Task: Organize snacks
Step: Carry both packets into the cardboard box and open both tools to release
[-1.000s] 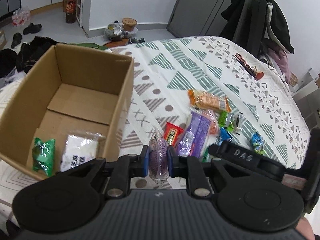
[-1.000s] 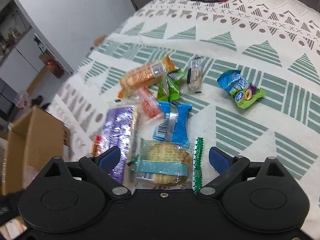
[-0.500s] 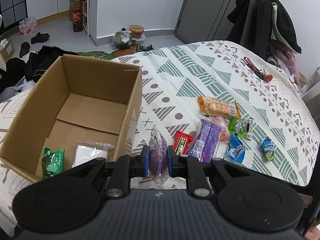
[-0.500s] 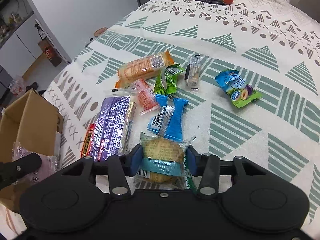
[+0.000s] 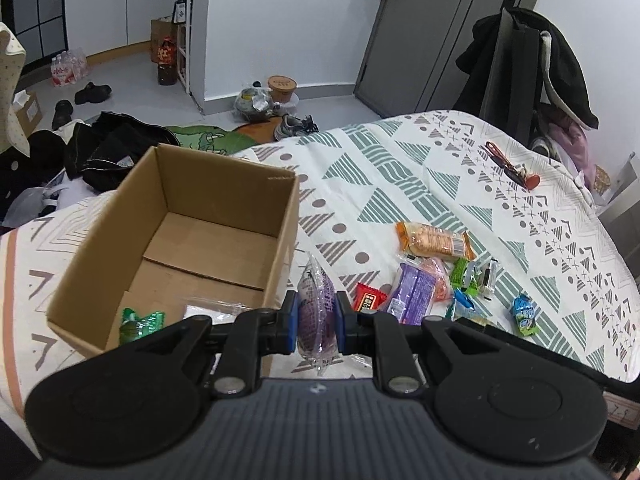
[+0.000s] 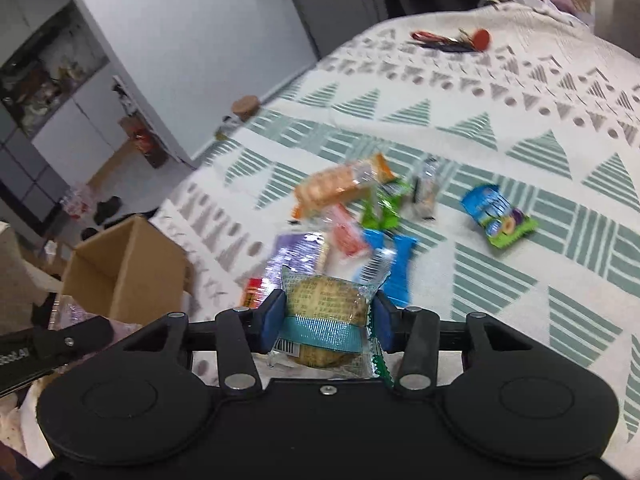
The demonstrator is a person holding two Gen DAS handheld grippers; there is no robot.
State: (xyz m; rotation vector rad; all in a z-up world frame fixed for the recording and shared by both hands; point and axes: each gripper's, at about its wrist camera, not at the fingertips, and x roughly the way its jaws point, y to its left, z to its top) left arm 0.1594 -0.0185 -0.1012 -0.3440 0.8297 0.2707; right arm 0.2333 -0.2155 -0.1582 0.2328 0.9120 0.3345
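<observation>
Left claw (image 5: 317,322): closed tight on a clear purple packet (image 5: 316,312). The packet stands up on its edge between the blue pads. It hangs in the air by the near right corner of the box.
Purple packet writing: there is print on it, but it is too small and bent to read.
Right claw (image 6: 326,318): closed on a round cake packet (image 6: 326,312). The wrap is clear with a blue band, a bar code and a green zigzag edge. The cake inside is tan. It is held up above the bed.
Cake packet writing: small marks on the wrap, too blurry to read.
Cardboard box (image 5: 216,184): brown, open at the top, sitting on the bed to the left. A green packet (image 5: 140,322) and a white packet (image 5: 208,310) lie inside at the near end. The left claw hides part of both.
Snack pile on the bed (image 5: 380,184): an orange cracker pack (image 5: 434,240), a big purple pack (image 5: 414,294), a red bar (image 5: 370,298), a small green pack (image 5: 464,276), a blue pack (image 6: 394,268) and a blue-green candy bag (image 6: 498,216) off to the right by itself.
Pile writing: the red bar has letters, but they cannot be read.
Hard to see: the right wrist view is blurry. The pink pack (image 6: 348,236) is partly under the others.
Far side of the bed: red-handled things (image 5: 508,164), too small to tell what they are.
</observation>
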